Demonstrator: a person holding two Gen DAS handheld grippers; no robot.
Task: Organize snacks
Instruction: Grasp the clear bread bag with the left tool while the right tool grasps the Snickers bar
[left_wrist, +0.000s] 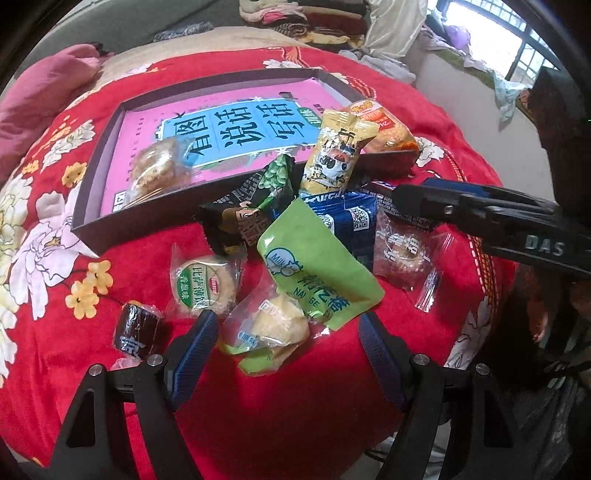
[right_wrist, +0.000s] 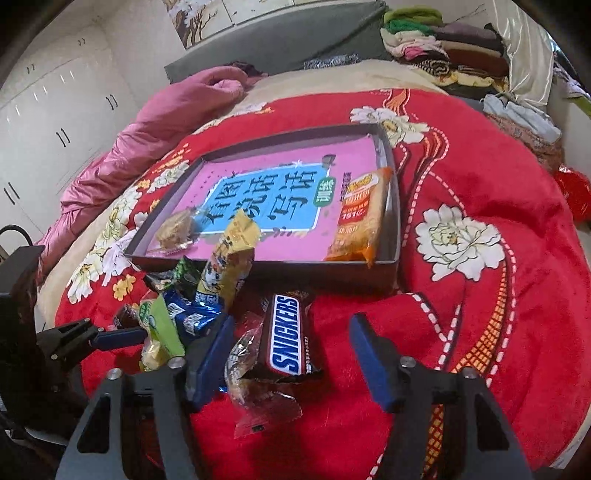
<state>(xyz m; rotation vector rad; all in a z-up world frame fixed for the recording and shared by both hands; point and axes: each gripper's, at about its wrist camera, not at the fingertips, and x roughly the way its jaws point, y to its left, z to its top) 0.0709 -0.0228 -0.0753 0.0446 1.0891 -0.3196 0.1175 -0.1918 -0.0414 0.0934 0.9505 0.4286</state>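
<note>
Presently, the Snickers bar (right_wrist: 289, 334) is being straddled by the wide-open right hand-held gripper (right_wrist: 291, 354); the clear-wrapped pastry (right_wrist: 245, 363) beside it risks being pinched too. The left hand-held gripper (left_wrist: 286, 332) is likewise being held wide.

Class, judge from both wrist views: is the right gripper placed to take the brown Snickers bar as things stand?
Probably yes. The right gripper is open, and the brown Snickers bar lies between its blue fingers, nothing on top. A clear-wrapped pastry touches the bar's left side and might get pinched too.

Snack pile (left_wrist: 295, 236) crowds the box wall (left_wrist: 147, 221) (pink middle (right_wrist: 258, 173) open).
</note>
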